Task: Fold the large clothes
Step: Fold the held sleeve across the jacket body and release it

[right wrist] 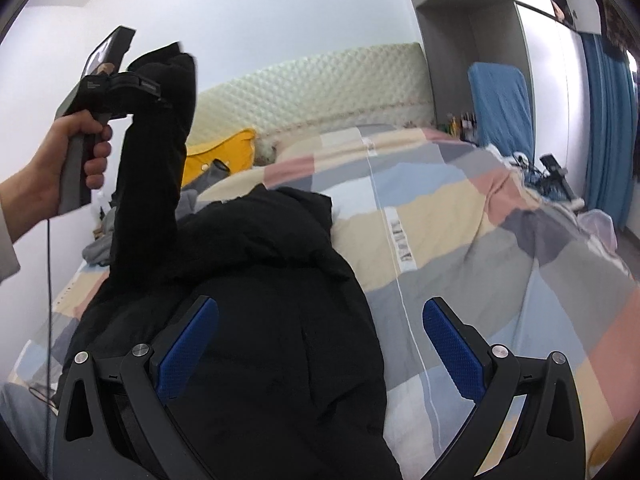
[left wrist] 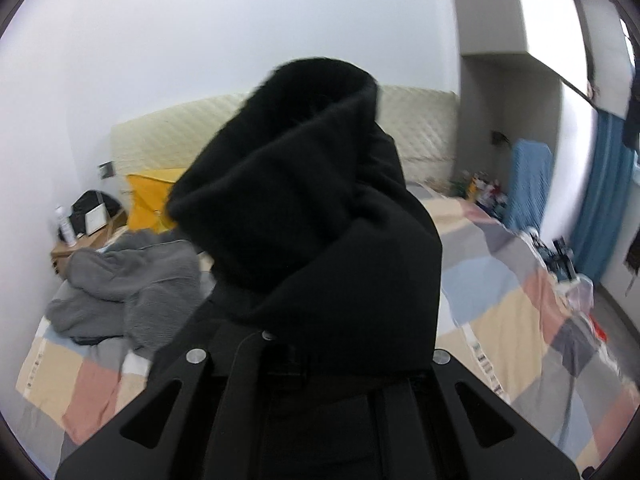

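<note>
A large black jacket [right wrist: 256,300] lies on the bed's patchwork quilt [right wrist: 460,240]. My left gripper [right wrist: 156,90] is shut on the jacket's sleeve [right wrist: 152,176] and holds it high above the bed. In the left wrist view the black sleeve [left wrist: 304,208] bunches over the fingers and hides them. My right gripper [right wrist: 320,344] is open and empty, low over the jacket's body, its blue pads [right wrist: 188,344] spread wide apart.
A grey garment [left wrist: 124,280] is piled at the bed's left side by a yellow pillow [left wrist: 148,200]. A padded cream headboard [right wrist: 320,88] backs the bed. A nightstand [left wrist: 80,240] stands at left. Clutter and blue curtains [right wrist: 608,128] are at right.
</note>
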A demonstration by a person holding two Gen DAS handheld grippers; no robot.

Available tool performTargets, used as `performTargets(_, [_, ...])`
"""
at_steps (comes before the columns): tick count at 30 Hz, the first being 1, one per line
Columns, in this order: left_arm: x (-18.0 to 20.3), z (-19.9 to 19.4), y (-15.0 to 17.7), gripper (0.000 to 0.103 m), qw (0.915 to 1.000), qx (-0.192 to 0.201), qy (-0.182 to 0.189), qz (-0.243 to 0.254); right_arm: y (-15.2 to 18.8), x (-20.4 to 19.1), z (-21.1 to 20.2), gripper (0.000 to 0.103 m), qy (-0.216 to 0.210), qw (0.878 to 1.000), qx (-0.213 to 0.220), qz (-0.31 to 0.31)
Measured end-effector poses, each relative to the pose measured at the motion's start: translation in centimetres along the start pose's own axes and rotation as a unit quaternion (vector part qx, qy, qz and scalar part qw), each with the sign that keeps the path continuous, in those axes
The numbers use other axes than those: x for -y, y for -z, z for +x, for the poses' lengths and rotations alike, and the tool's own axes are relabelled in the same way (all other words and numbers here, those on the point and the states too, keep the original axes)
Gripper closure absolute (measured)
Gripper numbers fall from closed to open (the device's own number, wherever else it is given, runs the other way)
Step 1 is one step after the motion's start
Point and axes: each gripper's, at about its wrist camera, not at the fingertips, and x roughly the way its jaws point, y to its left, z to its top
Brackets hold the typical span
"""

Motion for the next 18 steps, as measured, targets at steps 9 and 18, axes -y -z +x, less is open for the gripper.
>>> performTargets(9, [5.2, 4.2, 4.7, 0.097, 0.9982, -0.022, 0.045, 0.033, 0.0, 1.0, 0.4, 0.0, -0.001, 1.0, 0.003, 0.026])
performTargets(18, [10.1, 10.4, 11.3, 0.096, 0.9918, -0.077, 0.066, 0.078, 0.5, 1.0, 2.0, 0.0, -0.02, 0.999, -0.018, 0.032])
